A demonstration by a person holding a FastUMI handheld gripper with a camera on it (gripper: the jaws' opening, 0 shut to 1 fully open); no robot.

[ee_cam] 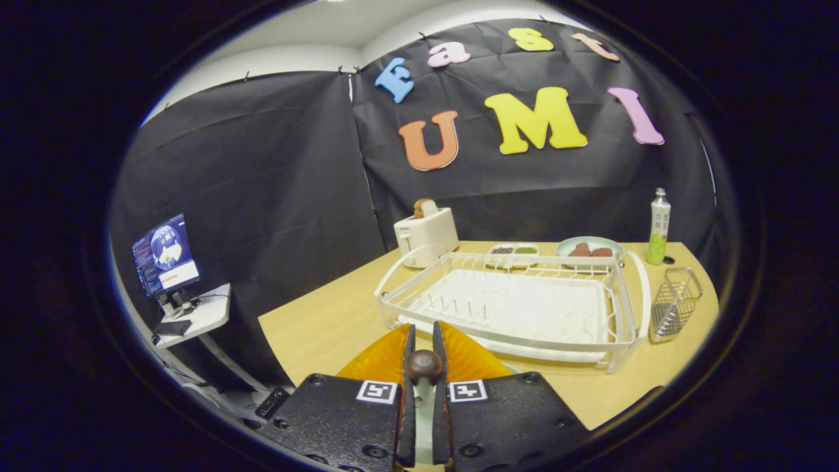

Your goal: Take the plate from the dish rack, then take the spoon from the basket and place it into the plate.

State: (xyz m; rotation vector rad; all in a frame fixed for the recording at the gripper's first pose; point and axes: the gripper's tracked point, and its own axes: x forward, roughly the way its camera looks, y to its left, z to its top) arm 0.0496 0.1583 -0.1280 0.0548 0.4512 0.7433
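Note:
My gripper (424, 335) is shut on the spoon (424, 366), whose brown rounded end shows between the two fingers. Directly under and ahead of the fingers lies the orange plate (383, 359) on the wooden table (328, 328), in front of the dish rack. The white wire dish rack (511, 308) stands beyond the plate with nothing in it. To the right of the rack stands the small wire basket (675, 303). How much of the spoon hangs below the fingers is hidden.
A white toaster (426, 237) with bread stands behind the rack's left end. Behind the rack are a small two-part dish (514, 250), a pale green plate of food (590, 248) and a bottle (658, 226). A monitor (165, 255) stands on a side table left of the table's edge.

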